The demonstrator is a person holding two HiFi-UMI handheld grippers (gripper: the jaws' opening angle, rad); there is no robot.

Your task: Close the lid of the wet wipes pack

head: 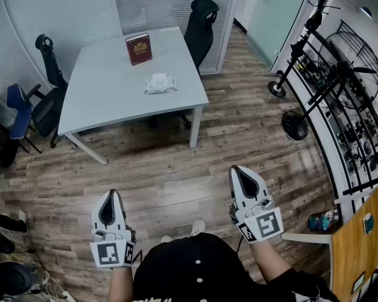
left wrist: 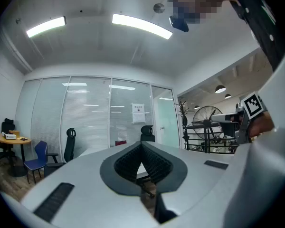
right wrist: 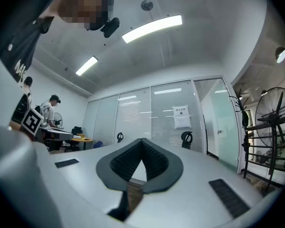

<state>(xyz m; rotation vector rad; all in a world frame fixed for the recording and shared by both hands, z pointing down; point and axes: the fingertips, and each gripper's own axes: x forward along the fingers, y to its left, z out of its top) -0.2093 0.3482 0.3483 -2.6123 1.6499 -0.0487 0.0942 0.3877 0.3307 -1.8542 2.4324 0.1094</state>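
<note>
The white wet wipes pack (head: pixel 159 83) lies near the middle of a light grey table (head: pixel 107 99) far ahead of me across the wooden floor. It is too small here to tell how its lid stands. My left gripper (head: pixel 113 194) and right gripper (head: pixel 236 168) are held low beside my body, well short of the table, both pointing toward it. In the left gripper view the left gripper (left wrist: pixel 142 144) has its tips meeting with nothing between them. The right gripper view shows the right gripper (right wrist: pixel 142 140) the same way, tips together and nothing held.
A dark red book (head: pixel 138 48) stands on the table behind the pack. Black office chairs (head: pixel 200 24) (head: pixel 50 74) sit at the far and left sides, and a blue chair (head: pixel 19 109) further left. A floor fan (head: pixel 296 124) and black railing (head: pixel 340 87) line the right.
</note>
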